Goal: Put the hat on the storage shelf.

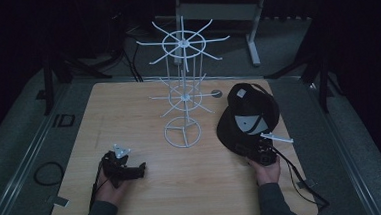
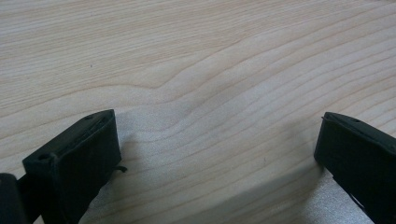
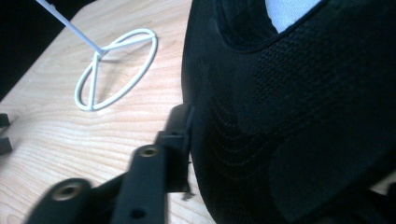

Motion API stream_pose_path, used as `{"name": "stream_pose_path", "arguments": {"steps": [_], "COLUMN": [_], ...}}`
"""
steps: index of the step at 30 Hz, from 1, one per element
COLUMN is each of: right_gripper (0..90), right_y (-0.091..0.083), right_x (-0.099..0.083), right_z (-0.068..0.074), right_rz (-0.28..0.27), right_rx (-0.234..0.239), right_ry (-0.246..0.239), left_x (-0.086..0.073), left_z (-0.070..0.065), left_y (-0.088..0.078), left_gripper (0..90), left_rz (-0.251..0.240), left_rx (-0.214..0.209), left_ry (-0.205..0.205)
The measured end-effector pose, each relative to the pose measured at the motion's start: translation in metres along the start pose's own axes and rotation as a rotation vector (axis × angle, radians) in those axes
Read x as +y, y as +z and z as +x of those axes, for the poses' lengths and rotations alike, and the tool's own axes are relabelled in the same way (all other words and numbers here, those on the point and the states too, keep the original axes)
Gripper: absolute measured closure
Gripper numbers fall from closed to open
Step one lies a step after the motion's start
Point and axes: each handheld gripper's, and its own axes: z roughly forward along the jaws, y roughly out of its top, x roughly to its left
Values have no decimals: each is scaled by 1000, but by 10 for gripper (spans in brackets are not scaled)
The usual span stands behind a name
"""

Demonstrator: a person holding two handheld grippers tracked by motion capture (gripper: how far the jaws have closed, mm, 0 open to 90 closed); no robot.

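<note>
Two hand-held grippers are in my hands at the near edge of the wooden table [image 1: 128, 106]. My left hand-held gripper [image 1: 141, 169] lies low over bare wood near the left, its jaws spread wide apart with nothing between them; in the left gripper view only wood grain lies between the two black jaws. My left hand [image 1: 111, 188] grips it from behind, and its grey three-cornered plate faces up.

My right hand-held gripper [image 1: 258, 148] is at the near right, pressed up against the near edge of a black baseball cap [image 1: 249, 115]. In the right gripper view one jaw lies along the left side of the black mesh cap [image 3: 289, 116], touching it; the other jaw is hidden behind the fabric, so I cannot tell whether the gripper has clamped the cap or is only set around it. My right hand [image 1: 267, 172] holds it from the near side.

The cap rests on the right part of the table, with a pale panel showing inside. Just left of it, near the middle, stands a white wire display stand [image 1: 183, 88] with two tiers of radiating hooks and a ring base [image 3: 116, 70].
</note>
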Motion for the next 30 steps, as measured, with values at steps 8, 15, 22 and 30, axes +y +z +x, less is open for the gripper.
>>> {"name": "stream_pose_path", "arguments": {"steps": [8,15,22,30], "right_gripper": [801,817,862,864], "right_y": [-9,-16,-20,-24], "right_x": [10,17,22,29], "right_z": [1,9,15,22], "right_rz": [-48,-59,-86,-104], "right_rx": [35,11,-31,-72], "right_ry": [-6,-61,-116,-173], "left_x": [0,0,0,0], "left_z": [0,0,0,0], "left_y": [0,0,0,0], "left_gripper": [2,2,2,2], "left_rz": [0,0,0,-1], "left_rx": [0,0,0,0], "left_ry": [-1,0,0,-2]}}
